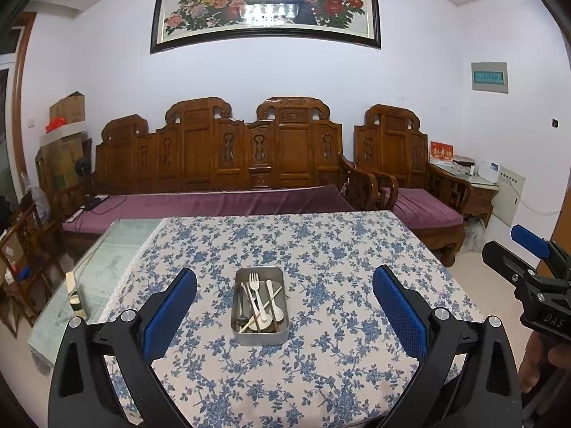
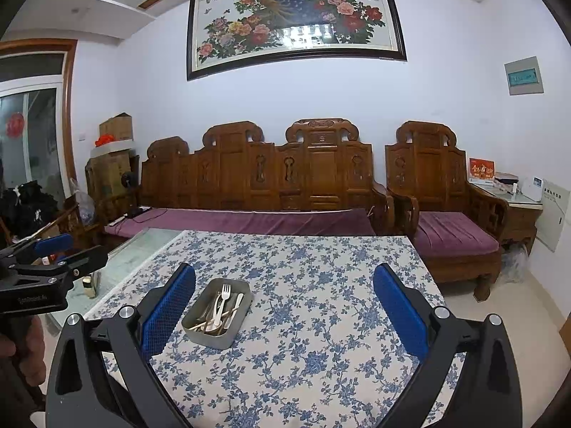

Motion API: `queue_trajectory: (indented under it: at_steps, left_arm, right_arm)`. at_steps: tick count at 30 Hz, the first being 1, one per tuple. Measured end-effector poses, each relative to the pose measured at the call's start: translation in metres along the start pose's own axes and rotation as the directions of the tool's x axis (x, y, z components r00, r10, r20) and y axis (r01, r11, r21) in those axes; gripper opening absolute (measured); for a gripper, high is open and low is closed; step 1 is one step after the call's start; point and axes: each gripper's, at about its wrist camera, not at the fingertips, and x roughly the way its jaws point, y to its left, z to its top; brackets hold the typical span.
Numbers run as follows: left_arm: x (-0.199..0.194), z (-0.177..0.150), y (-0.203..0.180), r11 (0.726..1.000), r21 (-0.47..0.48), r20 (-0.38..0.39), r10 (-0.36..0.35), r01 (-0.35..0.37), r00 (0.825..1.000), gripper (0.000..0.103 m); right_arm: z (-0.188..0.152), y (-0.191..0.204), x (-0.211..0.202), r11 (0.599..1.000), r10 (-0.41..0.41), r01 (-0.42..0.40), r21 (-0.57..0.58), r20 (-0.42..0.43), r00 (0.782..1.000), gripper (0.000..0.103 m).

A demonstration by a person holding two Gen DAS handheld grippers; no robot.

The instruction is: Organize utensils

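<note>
— Blue pads on black fingers come first: the left gripper (image 1: 284, 306) stands with its jaws spread wide and nothing between them. Is the other one the same?

— Yes, the right gripper (image 2: 284, 306) is spread just as wide and holds nothing. Both hang above the near part of the blue-flowered tablecloth (image 1: 321, 242). In the left wrist view the right gripper also shows at the far right edge, with part of a hand (image 1: 535, 363) beneath it.

— Where are the utensils?

— All in a metal tin (image 1: 260, 306), rectangular with rounded corners, standing on the cloth. From the left wrist it sits centred between the fingers, a little beyond the tips. From the right wrist it lies just beside the left finger.

— What is inside?

— A white fork (image 1: 255, 290) with tines pointing away, a white spoon (image 1: 276, 303), and chopsticks (image 1: 262, 308) crossing them at a slant. Other pieces lie beneath; I cannot tell what they are.

— And beyond the tin?

— To the left the cloth ends and a bare glass tabletop (image 1: 107, 260) shows, with a small bottle (image 1: 75, 294) on it. Behind the table is a carved wooden bench (image 1: 221, 157) with a purple cushion (image 1: 214, 203), a matching armchair (image 1: 403, 164) to its right, and on the white wall a framed peacock-and-flower picture (image 1: 266, 3)
</note>
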Motion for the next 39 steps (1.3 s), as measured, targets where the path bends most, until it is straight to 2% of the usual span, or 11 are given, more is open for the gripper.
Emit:
queue_trajectory:
  at_steps: [39]
  left_arm:
    - [-0.0071, 0.002, -0.0073, 1.0, 0.0, 0.017, 0.004, -0.004, 1.0, 0.095]
  right_arm:
    - [-0.0056, 0.0003, 0.0058, 1.0, -0.011, 0.011, 0.004, -0.016, 1.0, 0.1]
